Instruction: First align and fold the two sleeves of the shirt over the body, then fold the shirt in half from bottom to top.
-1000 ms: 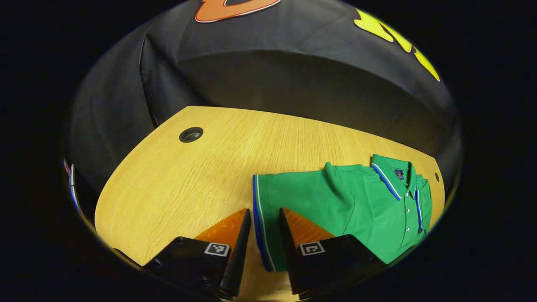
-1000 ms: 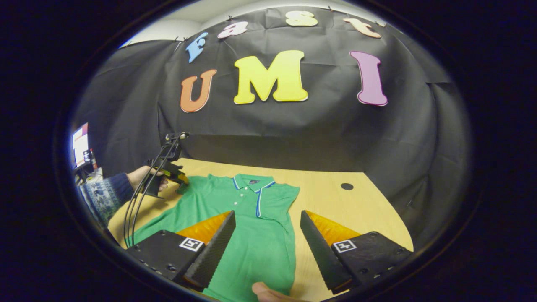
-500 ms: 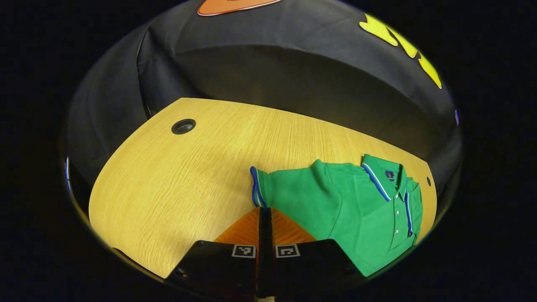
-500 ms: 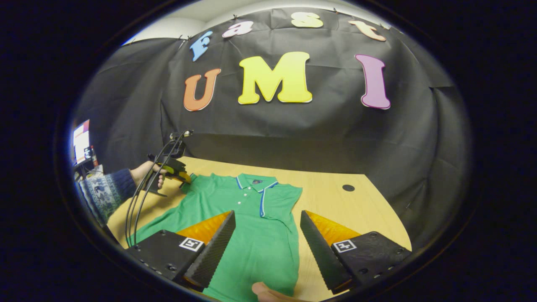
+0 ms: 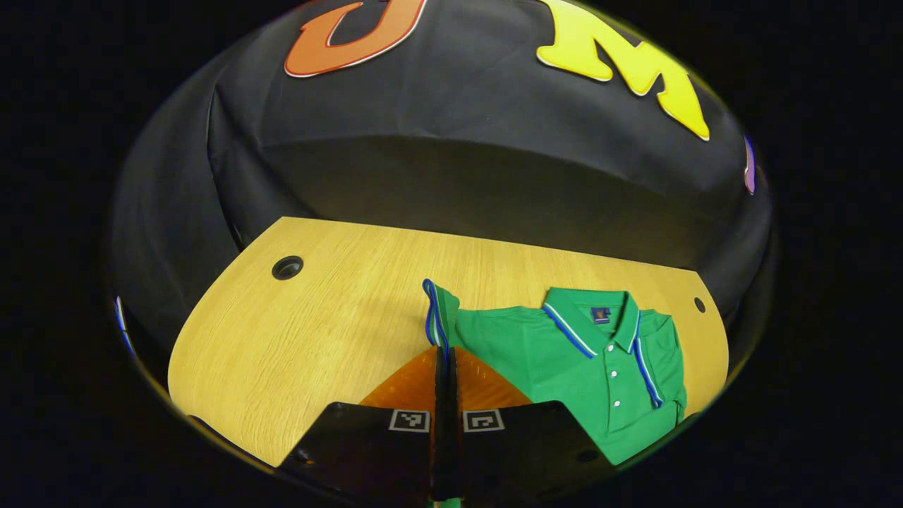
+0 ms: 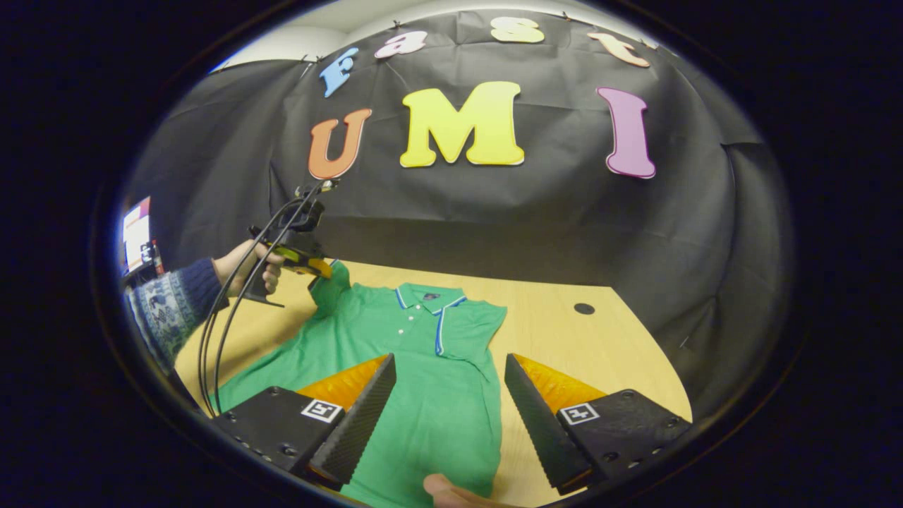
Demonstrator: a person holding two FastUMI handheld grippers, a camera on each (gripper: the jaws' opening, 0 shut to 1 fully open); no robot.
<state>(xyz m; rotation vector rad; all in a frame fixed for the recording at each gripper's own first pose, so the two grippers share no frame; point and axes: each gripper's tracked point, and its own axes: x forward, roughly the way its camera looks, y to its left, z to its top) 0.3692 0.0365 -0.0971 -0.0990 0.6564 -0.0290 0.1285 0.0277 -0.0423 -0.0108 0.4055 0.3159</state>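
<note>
You stand in a booth with a black cloth wall (image 6: pixel 536 212) hung behind the table; the cloth has folds and creases, and it wraps round the sides too; the table (image 5: pixel 296 331) is light yellow wood with thin lines of grain; its far edge touches the cloth; it has a small round dark hole (image 5: pixel 287 267) near one far corner and another hole (image 6: pixel 583 308) near the other; above the cloth you can see a strip of pale wall (image 6: pixel 317 32); a bright screen (image 6: pixel 136 236) glows far off to one side.
</note>
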